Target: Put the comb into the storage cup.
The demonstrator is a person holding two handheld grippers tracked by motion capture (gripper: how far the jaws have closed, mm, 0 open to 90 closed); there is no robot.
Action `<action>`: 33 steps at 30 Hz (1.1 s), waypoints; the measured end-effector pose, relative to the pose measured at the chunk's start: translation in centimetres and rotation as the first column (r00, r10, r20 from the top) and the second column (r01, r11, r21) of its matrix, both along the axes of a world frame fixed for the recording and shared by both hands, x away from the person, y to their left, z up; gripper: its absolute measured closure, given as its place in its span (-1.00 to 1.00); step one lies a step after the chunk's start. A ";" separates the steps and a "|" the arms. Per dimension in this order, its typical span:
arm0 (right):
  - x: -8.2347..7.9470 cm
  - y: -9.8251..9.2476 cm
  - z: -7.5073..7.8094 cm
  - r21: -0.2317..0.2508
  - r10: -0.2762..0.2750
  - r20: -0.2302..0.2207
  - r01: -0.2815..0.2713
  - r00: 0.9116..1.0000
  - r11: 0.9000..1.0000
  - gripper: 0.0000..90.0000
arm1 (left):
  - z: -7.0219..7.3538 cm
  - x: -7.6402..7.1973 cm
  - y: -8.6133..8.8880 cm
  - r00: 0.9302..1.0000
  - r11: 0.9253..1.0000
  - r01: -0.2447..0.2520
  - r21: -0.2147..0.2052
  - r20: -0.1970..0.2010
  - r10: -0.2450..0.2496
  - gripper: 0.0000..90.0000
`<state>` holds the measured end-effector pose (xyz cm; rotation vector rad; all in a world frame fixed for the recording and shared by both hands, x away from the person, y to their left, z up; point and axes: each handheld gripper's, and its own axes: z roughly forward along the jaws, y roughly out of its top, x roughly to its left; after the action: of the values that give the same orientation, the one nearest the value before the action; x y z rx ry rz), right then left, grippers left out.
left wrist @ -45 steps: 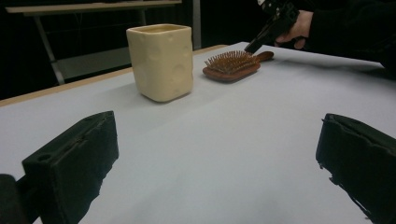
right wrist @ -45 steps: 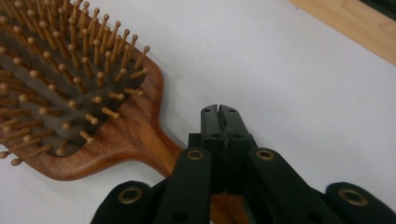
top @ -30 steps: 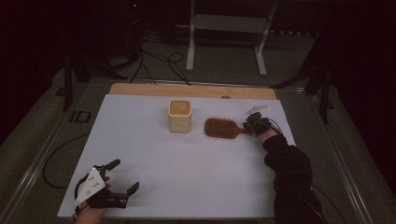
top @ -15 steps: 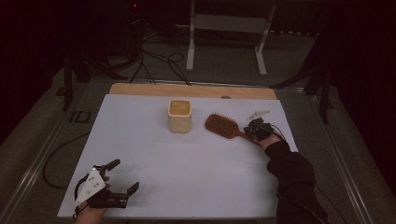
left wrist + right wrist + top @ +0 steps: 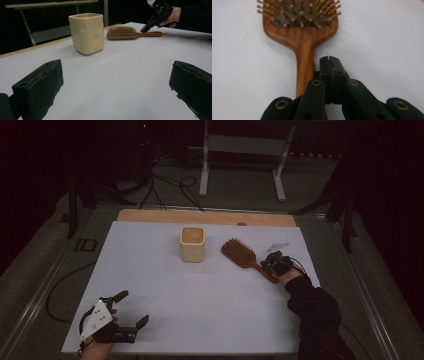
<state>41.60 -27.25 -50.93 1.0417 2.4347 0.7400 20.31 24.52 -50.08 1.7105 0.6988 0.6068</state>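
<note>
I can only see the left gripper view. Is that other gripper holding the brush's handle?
Observer: No. In the right gripper view, the right gripper has its jaws shut together with nothing between them, right beside the handle of the hairbrush.
Operator: Where's my gripper on the table?
Observer: The high view shows the left gripper near the front left corner of the white sheet, far from the cup.

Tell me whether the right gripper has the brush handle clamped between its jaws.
No: the right gripper has its jaws shut against each other beside the brush handle, with nothing between them.
</note>
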 end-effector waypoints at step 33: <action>-2.8 1.6 -0.3 -0.002 0.035 -0.031 -0.035 0.999 0.999 1.00 | 0.0 0.0 0.0 1.000 1.000 -0.001 0.003 0.000 0.001 -1.00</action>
<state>38.84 -25.68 -51.20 1.0195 2.4853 0.7373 20.30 24.48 -50.07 1.7130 0.6988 0.6093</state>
